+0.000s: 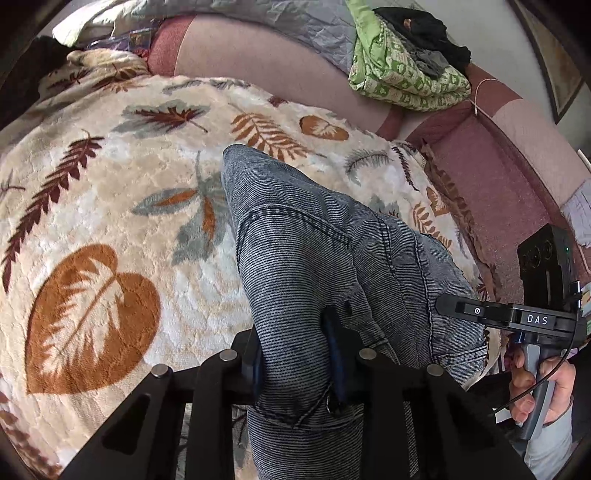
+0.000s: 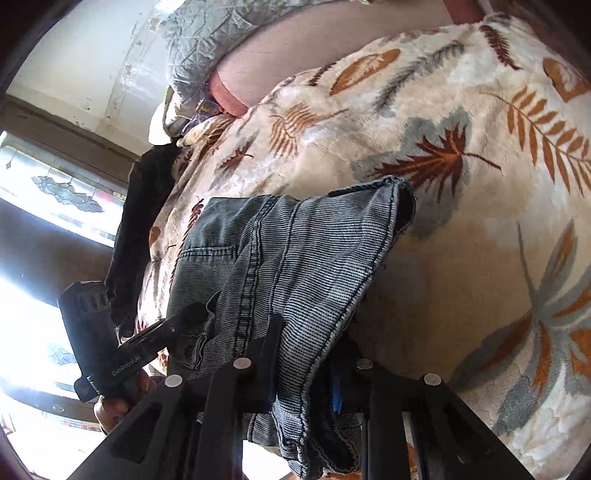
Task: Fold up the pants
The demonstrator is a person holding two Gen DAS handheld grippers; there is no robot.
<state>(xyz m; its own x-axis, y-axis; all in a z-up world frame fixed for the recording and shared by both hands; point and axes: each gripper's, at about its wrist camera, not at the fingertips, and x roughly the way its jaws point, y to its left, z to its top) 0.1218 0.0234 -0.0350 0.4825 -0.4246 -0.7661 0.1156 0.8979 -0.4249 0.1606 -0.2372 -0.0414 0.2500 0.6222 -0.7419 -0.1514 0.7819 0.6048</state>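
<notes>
Grey-blue denim pants [image 1: 314, 258] are lifted over a cream leaf-print blanket [image 1: 92, 206]. My left gripper [image 1: 297, 365] is shut on a bunch of the denim near the waist, fabric filling the gap between its blue-padded fingers. My right gripper [image 2: 306, 373] is shut on another part of the pants [image 2: 295, 258]; a hemmed edge drapes over its fingers. The right gripper's body also shows in the left wrist view [image 1: 517, 317], at the pants' right edge. The left gripper's body shows in the right wrist view [image 2: 122, 350], at the pants' left.
The blanket [image 2: 461, 147] covers a pink-maroon couch [image 1: 498, 166]. A green patterned cloth [image 1: 399, 74] with dark garments on top lies at the back right. A grey quilt [image 1: 277, 22] lies along the backrest. A dark garment [image 2: 140, 229] lies at the blanket's left edge near a bright window [image 2: 37, 314].
</notes>
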